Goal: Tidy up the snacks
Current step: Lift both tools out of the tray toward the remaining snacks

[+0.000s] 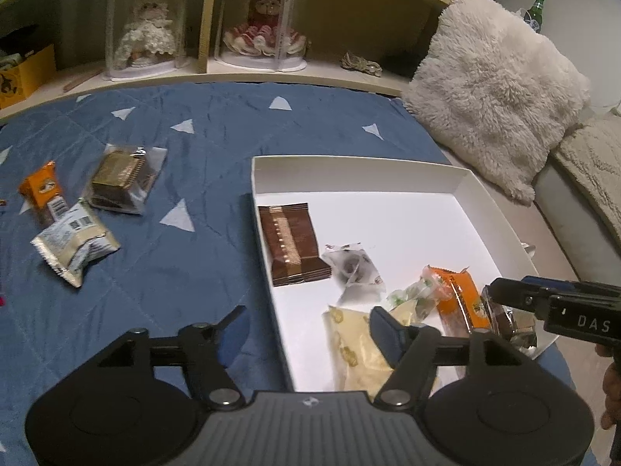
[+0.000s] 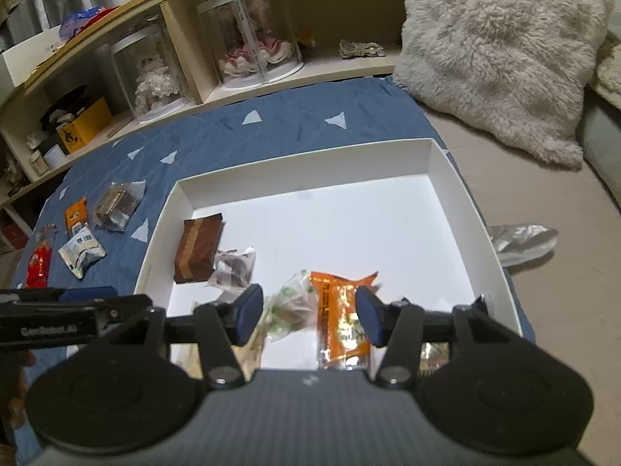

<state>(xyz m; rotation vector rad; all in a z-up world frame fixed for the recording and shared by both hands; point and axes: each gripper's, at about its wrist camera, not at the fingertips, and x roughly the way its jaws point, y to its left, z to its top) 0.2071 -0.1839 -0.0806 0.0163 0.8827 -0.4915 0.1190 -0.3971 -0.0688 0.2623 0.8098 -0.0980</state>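
A white box lies on a blue quilt. In it are a brown packet, a clear dark-filled packet, a green-white candy bag, an orange packet and a yellow packet. My left gripper is open, straddling the box's near left wall. My right gripper is open and empty just above the orange packet and candy bag. On the quilt to the left lie a gold-brown cake packet, an orange packet, a silver packet and a red packet.
A fluffy cushion leans right of the box. A shelf behind holds two clear doll cases. A silver wrapper lies right of the box. A green bottle stands far right.
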